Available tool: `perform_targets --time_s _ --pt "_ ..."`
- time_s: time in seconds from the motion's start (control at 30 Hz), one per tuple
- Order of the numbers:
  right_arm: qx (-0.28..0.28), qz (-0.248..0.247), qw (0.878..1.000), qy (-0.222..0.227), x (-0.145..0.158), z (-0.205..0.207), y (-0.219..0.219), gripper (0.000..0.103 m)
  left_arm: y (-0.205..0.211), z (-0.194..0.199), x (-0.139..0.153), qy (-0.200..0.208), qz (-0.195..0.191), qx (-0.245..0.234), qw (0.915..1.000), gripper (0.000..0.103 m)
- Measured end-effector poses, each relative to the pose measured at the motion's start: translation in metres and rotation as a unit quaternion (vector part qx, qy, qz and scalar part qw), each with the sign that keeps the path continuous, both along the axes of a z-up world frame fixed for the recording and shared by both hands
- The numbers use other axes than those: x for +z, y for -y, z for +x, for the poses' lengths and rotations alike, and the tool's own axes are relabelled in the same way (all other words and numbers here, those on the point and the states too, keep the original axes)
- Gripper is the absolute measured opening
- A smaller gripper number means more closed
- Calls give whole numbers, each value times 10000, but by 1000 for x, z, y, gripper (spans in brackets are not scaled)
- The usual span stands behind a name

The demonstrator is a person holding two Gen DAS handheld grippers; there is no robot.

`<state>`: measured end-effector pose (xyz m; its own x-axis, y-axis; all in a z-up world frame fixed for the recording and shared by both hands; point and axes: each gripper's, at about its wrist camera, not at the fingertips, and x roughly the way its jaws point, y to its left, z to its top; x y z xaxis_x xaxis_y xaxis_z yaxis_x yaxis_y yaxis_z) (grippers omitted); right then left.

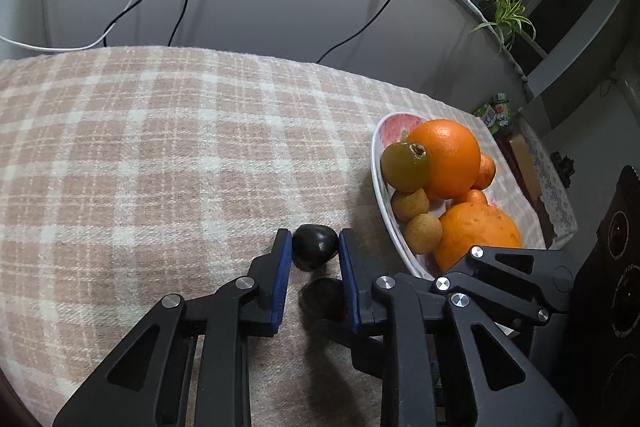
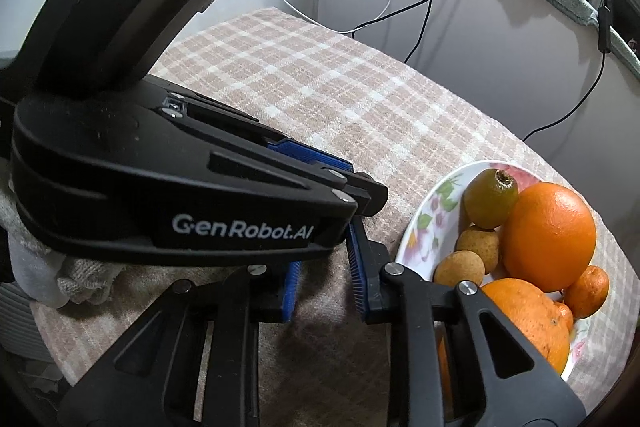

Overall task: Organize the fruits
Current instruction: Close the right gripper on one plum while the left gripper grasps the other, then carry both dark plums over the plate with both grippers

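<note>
L gripper had its blue pads closed on a small dark fruit, pinched near the fingertips; a shadow on the plaid cloth under it suggested the fruit sat just clear of the cloth, tho contact couldn't be ruled out. The floral plate lay just to the right of the grip, already loaded w/ a big orange, a greenish fruit, two tan round fruits, a lumpy orange and smaller orange ones behind. R gripper, per its own cam, held nothing: pads drawn in to their narrowest, only cloth visible in the gap, w/ the L gripper's body crossing just above it. Judged step: carry dark fruit to plate. To do it well: keep squeeze steady but light, as the fruit looked smooth and round and the hold was near the tips, so it could roll out; lift enough to clear the plate rim; aim for the near-left bare patch of plate, not onto the pile, which could shed the tan ones; lower before release. R gripper prob. best kept back from the rim to avoid a bump.
</note>
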<state>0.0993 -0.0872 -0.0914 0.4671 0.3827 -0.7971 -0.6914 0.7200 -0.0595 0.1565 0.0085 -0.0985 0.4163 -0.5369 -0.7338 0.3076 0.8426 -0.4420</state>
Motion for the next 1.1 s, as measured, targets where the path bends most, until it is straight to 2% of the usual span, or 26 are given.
perform_targets --time_s 0.27,0.53,1.1 --pt "20 213 9997 -121 4 -3 10 23 -16 -3 1 -10 -169 238 9996 22" --pt "6 406 9991 -115 11 -6 17 23 -27 -12 5 43 -127 388 9992 22" --pt "-10 781 9969 34 38 -23 51 22 -14 -35 38 451 30 513 9977 22"
